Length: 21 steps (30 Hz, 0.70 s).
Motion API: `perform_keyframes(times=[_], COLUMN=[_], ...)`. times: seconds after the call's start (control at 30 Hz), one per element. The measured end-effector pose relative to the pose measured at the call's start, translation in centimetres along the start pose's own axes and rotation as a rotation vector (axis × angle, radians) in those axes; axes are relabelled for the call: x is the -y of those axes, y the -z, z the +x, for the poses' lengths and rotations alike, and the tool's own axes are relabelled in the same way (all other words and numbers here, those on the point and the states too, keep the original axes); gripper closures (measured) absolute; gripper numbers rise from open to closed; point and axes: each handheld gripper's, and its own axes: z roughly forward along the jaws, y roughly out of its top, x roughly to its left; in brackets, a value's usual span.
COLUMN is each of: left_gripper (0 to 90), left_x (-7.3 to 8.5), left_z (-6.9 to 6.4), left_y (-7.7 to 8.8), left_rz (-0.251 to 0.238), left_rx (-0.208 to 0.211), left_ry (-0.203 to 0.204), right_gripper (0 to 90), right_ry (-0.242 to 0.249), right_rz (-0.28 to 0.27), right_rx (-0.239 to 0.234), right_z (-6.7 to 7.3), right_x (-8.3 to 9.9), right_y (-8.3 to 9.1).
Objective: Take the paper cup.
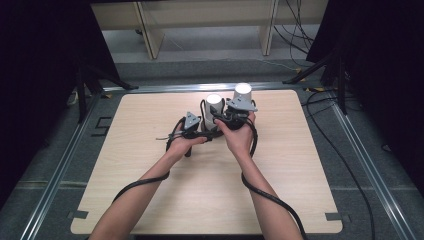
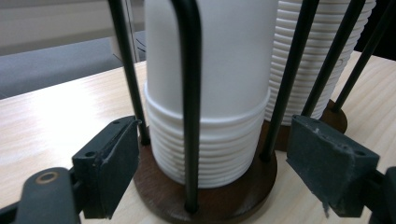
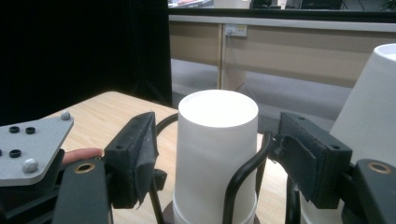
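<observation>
Table (image 1: 150, 200) is carrying two wire racks w/ wooden bases, each holding an upside-down stack of white cups, sitting side by side near the far edge so both hands can reach them together. Nearer stack (image 1: 213, 107) is sitting in the near rack (image 2: 205, 196); second stack (image 1: 242, 95) is standing just beside it, further right.

Left gripper (image 1: 200, 131) is coming in low at the base of the near rack, prob. to steady it so the rack isn't lifting w/ the cups. Its jaws are spread either side of the base and wires; pads (image 2: 109, 165) are near the wood but not pressing, as far as can be told.

Right gripper (image 3: 219, 163) is sitting higher, at the top of the nearer stack, prob. going for the top cup (image 3: 217, 140). Its jaws are straddling that cup and the rack's wire loops, gap showing on both sides, so nothing is pinched yet.
</observation>
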Motion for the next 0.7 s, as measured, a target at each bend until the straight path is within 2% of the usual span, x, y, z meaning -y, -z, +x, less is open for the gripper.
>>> perform_keyframes(times=[0.07, 0.1, 0.13, 0.2, 0.27, 0.3, 0.33, 0.37, 0.4, 0.43, 0.47, 0.53, 0.57, 0.63, 0.7], left_gripper=[17.2, 17.7, 18.0, 18.9, 19.2, 19.5, 20.3, 20.9, 21.2, 21.2, 21.4, 22.4, 22.7, 24.6, 25.0], left_x=[-0.1, -0.1, -0.2, -0.2, -0.3, -0.3, -0.3, -0.3, -0.4, -0.4, -0.4, -0.4, -0.4, -0.4, -0.4], left_z=[-0.1, -0.1, 0.0, 0.0, 0.0, 0.0, 0.1, 0.1, 0.2, 0.2, 0.2, 0.1, 0.1, 0.0, 0.0], left_y=[-0.2, -0.4, -0.4, -0.7, -0.9, -0.9, -1.0, -1.0, -1.0, -1.1, -1.0, -1.1, -1.2, -1.2, -1.2], left_rz=[0.012, 0.008, 0.014, 0.019, 0.019, 0.022, 0.02, 0.022, 0.028, 0.023, 0.035, 0.03, 0.021, 0.031, 0.031], left_rx=[-0.009, -0.013, -0.022, -0.021, -0.018, -0.029, -0.036, -0.035, -0.032, -0.034, -0.03, -0.027, -0.024, -0.027, -0.026], left_ry=[-0.008, -0.004, 0.0, 0.0, -0.004, 0.001, 0.016, 0.022, 0.026, 0.033, 0.018, 0.02, 0.022, 0.024, 0.023], right_gripper=[30.2, 30.2, 30.3, 30.5, 30.8, 30.9, 31.0, 31.1, 31.1, 31.1, 31.1, 31.2, 31.2, 31.2, 31.0], right_ry=[-0.026, -0.006, 0.007, 0.006, -0.018, 0.003, -0.006, 0.01, 0.006, -0.008, 0.016, 0.014, -0.008, 0.002, -0.019], right_rz=[0.022, 0.008, 0.009, 0.009, 0.021, 0.026, 0.023, 0.026, 0.011, 0.03, 0.025, 0.02, 0.039, 0.041, 0.049], right_rx=[0.011, 0.0, 0.016, 0.01, 0.002, 0.007, 0.014, 0.014, 0.019, 0.025, 0.023, 0.025, 0.028, 0.031, 0.035], right_z=[0.1, -0.1, -0.2, -0.2, 0.0, 0.0, 0.0, -0.1, -0.2, -0.1, -0.2, -0.3, -0.1, -0.1, 0.1], right_x=[0.0, 0.0, 0.0, -0.2, -0.4, -0.5, -0.5, -0.6, -0.6, -0.7, -0.8, -0.9, -1.0, -1.0, -0.9], right_y=[-0.2, -0.5, -0.5, -0.9, -1.1, -1.2, -1.4, -1.5, -1.7, -1.8, -1.9, -2.2, -2.3, -2.6, -2.7])
